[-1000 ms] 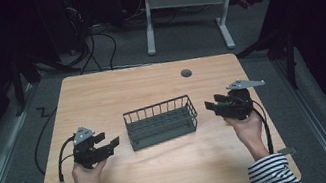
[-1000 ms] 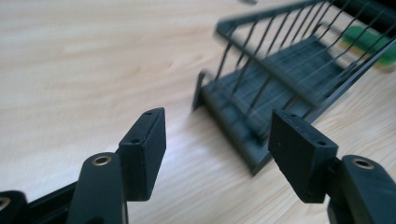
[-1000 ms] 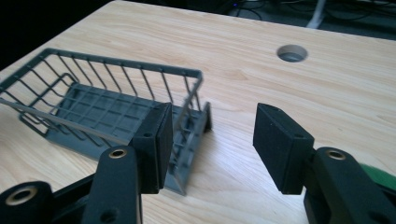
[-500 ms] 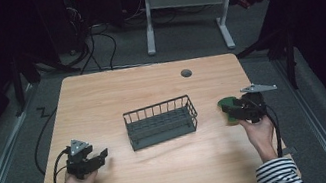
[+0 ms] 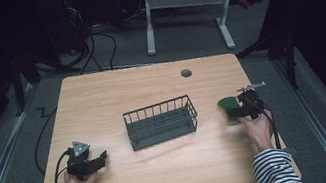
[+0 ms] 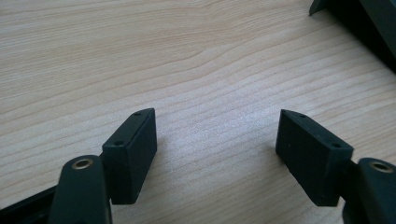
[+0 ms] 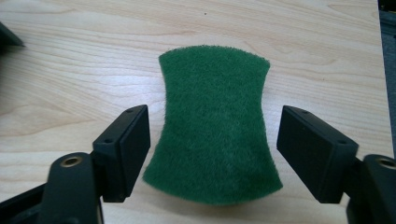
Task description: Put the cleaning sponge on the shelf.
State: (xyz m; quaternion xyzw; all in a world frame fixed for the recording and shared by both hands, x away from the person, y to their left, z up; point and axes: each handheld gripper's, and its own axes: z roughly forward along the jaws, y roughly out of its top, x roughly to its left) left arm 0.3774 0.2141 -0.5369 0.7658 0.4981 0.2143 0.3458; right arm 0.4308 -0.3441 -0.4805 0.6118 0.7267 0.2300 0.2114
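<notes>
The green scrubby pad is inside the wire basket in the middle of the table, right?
No. The green pad lies flat on the table, between the open jaws of the right hand-held gripper, as the right gripper view shows. The wire basket is mid-table.

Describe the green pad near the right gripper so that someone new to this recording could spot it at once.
On the light wooden table, look right of the dark wire basket at its middle. There a flat, fuzzy green scouring pad with pinched-in long sides lies between the right gripper's open jaws. It is the table's one soft, coloured thing.
</notes>
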